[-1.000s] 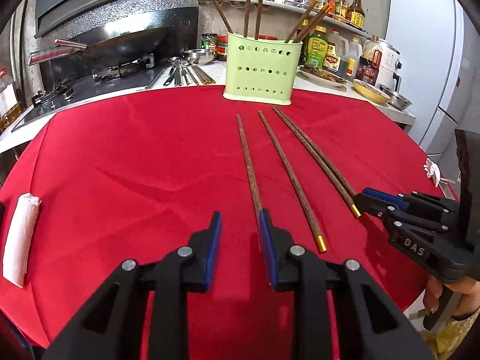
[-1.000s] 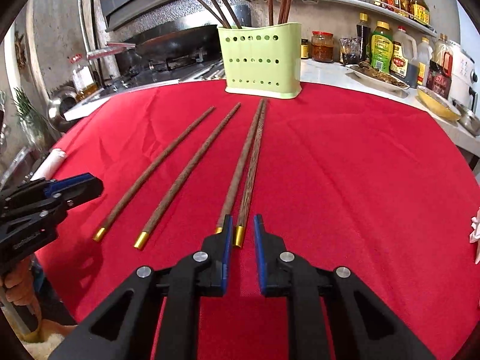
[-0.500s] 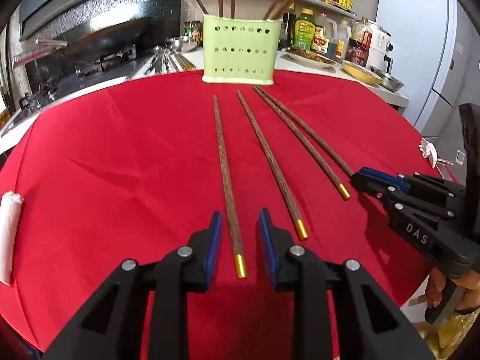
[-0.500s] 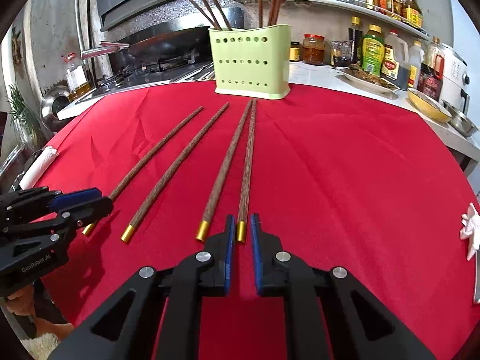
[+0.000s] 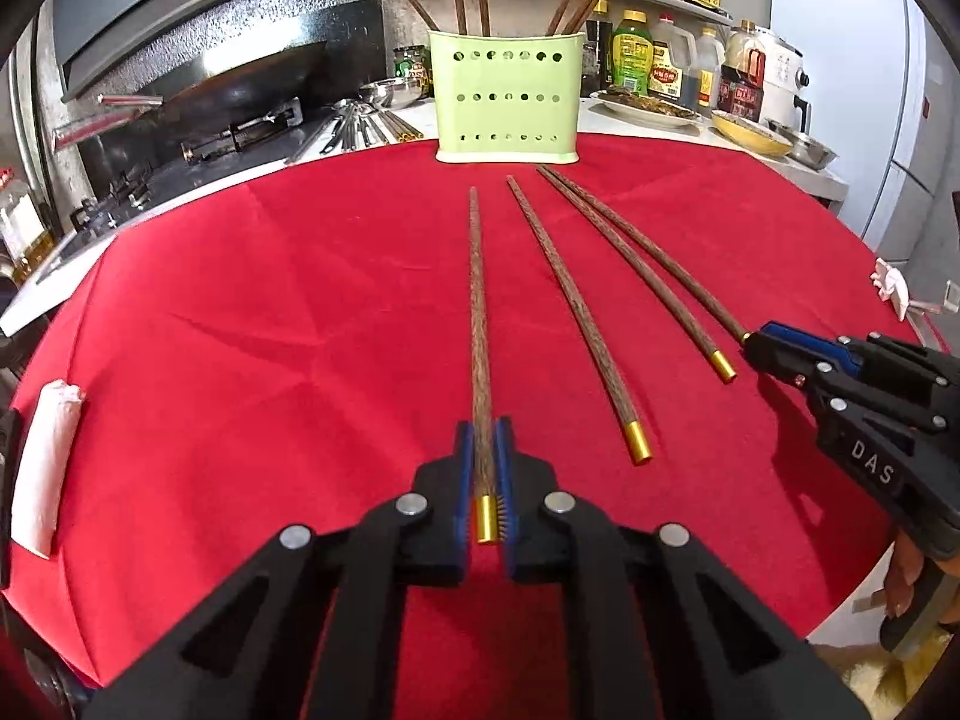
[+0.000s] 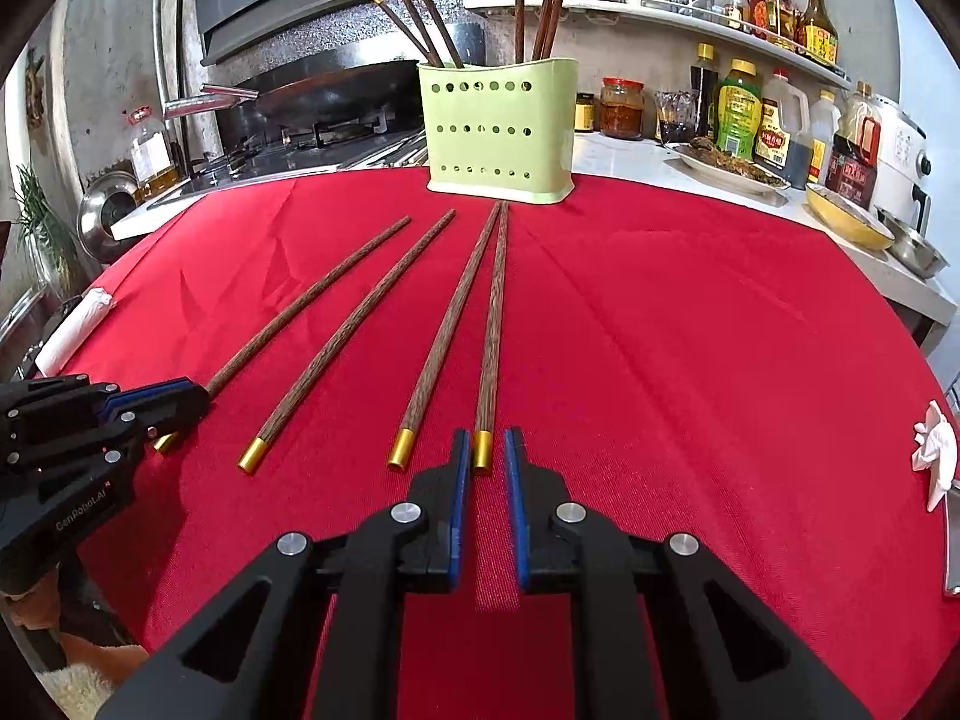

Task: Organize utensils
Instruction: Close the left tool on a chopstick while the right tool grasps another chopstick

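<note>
Four long wooden chopsticks with gold ends lie on the red tablecloth (image 5: pixel 240 330), pointing at a green perforated holder (image 5: pixel 507 102) (image 6: pixel 498 132) where several more stand. My left gripper (image 5: pixel 485 429) (image 6: pixel 192 399) is shut on the gold end of the leftmost chopstick (image 5: pixel 477 300) (image 6: pixel 312 294), which still lies on the cloth. My right gripper (image 6: pixel 483 438) (image 5: pixel 753 345) sits at the gold end of the rightmost chopstick (image 6: pixel 492 330) (image 5: pixel 660 264). Its jaws are opening, the tip lies between them, and a small gap shows on each side.
A rolled white cloth (image 5: pixel 45 468) lies at the table's left edge and crumpled white paper (image 6: pixel 933 450) at its right edge. Behind the table are a stove with a wok (image 6: pixel 324 96), metal utensils, and a counter with bottles (image 6: pixel 738 111), plates and bowls.
My left gripper came forward over the leftmost chopstick's gold end and closed on it. My right gripper stayed at the rightmost chopstick's end; its jaws narrowed, then widened a little.
</note>
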`<state>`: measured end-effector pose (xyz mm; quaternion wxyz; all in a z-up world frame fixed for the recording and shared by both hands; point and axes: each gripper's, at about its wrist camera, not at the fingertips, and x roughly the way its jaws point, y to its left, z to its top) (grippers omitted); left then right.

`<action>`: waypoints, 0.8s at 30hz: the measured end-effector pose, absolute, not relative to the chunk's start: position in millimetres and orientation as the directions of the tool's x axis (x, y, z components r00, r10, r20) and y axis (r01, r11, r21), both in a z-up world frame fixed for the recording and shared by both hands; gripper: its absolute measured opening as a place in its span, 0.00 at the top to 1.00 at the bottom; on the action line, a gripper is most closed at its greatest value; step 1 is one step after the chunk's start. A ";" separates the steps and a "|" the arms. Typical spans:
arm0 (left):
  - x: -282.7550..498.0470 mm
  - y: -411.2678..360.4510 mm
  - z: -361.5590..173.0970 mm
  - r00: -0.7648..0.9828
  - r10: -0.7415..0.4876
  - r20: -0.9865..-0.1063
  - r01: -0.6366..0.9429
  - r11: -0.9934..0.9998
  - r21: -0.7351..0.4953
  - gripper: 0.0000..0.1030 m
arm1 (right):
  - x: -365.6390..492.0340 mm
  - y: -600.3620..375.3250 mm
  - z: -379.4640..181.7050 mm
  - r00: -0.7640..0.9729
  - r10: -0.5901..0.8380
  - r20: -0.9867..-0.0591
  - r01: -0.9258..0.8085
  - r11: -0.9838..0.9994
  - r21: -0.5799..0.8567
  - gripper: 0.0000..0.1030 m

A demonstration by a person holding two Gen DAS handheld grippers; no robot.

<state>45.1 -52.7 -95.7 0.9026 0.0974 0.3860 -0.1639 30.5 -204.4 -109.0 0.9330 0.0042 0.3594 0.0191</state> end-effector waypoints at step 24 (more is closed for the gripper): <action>10.8 -2.8 -0.7 0.806 -0.349 -0.478 0.384 0.923 -0.027 0.93 | -37.4 -227.5 -18.0 0.910 0.035 -0.412 0.000 0.996 0.086 0.93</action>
